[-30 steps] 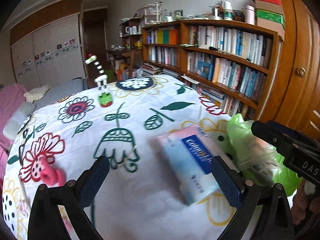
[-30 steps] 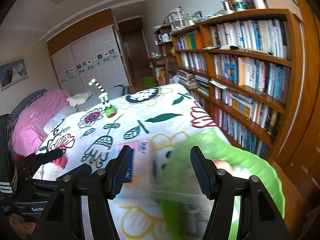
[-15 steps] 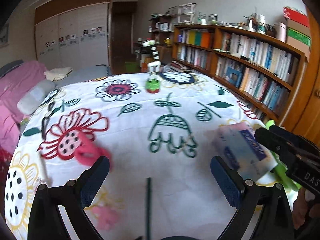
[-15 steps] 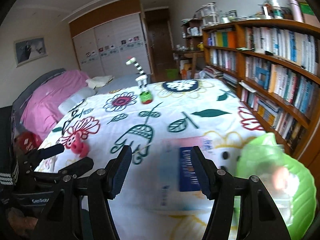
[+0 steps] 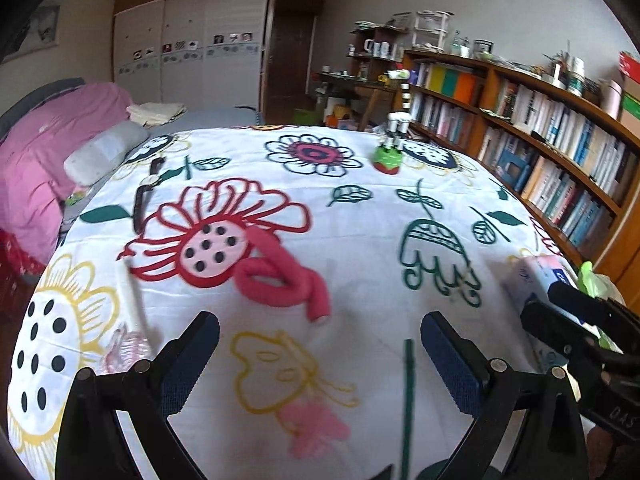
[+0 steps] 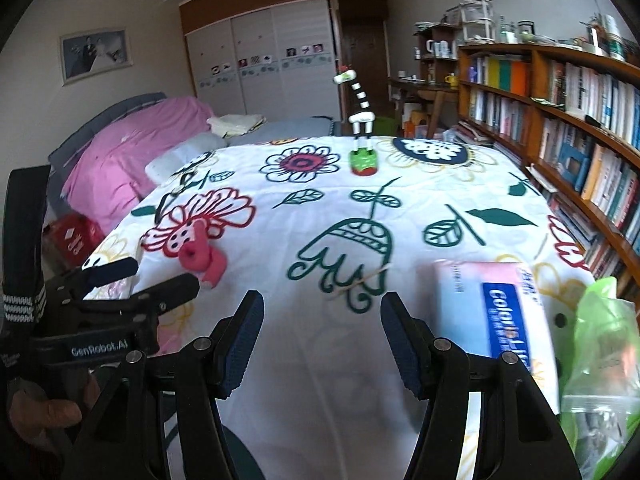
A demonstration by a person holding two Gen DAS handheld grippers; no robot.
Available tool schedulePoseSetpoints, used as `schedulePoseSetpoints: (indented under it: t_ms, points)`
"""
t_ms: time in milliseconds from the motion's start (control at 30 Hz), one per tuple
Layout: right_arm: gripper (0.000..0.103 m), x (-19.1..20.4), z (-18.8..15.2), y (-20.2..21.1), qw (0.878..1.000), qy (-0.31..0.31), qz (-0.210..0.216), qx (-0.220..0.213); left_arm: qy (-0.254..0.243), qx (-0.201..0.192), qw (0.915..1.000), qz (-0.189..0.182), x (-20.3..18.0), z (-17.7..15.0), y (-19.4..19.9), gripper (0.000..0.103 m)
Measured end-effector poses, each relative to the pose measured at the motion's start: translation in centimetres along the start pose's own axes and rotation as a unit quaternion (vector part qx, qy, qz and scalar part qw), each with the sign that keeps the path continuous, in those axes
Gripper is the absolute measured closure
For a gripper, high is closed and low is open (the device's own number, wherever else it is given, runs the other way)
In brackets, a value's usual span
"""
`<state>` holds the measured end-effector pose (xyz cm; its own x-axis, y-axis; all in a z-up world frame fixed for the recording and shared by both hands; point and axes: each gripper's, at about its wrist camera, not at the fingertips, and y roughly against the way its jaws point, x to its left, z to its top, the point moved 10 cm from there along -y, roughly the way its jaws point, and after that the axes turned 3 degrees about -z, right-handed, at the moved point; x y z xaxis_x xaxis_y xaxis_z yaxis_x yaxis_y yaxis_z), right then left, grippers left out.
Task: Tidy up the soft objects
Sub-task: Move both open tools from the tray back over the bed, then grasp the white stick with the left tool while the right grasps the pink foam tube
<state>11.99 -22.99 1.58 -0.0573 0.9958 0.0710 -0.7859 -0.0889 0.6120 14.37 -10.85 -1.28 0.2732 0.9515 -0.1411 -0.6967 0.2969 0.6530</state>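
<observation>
The left gripper is spread wide and empty, with the curled pink foam tube just past its jaws. The right gripper is spread and empty too.

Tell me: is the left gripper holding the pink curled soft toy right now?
No. The left gripper is open and empty, with the pink toy lying on the tablecloth ahead.

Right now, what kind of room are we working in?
Most likely a bedroom that doubles as a study. A bed with pink bedding stands beside the cloth-covered table, sliding wardrobe doors fill the far wall, and a long bookshelf packed with books runs along the right.
</observation>
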Motion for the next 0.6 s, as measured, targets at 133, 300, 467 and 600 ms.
schedulePoseSetpoints:
  t_ms: [133,300,467,600]
  points:
    - [0.041,1.4,-0.2,-0.7,1.000,0.012,0.008,0.009,0.015,0.001,0.9999,0.008,1.8,0.0,-0.1,0.000]
    - [0.041,3.0,-0.2,-1.3,0.999,0.026,0.018,0.016,0.030,0.002,0.9994,0.014,3.7,-0.2,0.0,0.000]
    - [0.041,4.2,-0.2,-2.0,0.999,0.032,0.030,0.027,0.057,0.001,0.9981,0.024,6.7,-0.3,0.3,0.000]
    - [0.041,5.2,-0.2,-2.3,0.998,0.041,0.035,0.030,0.083,0.003,0.9958,0.037,9.4,-0.6,0.4,0.000]
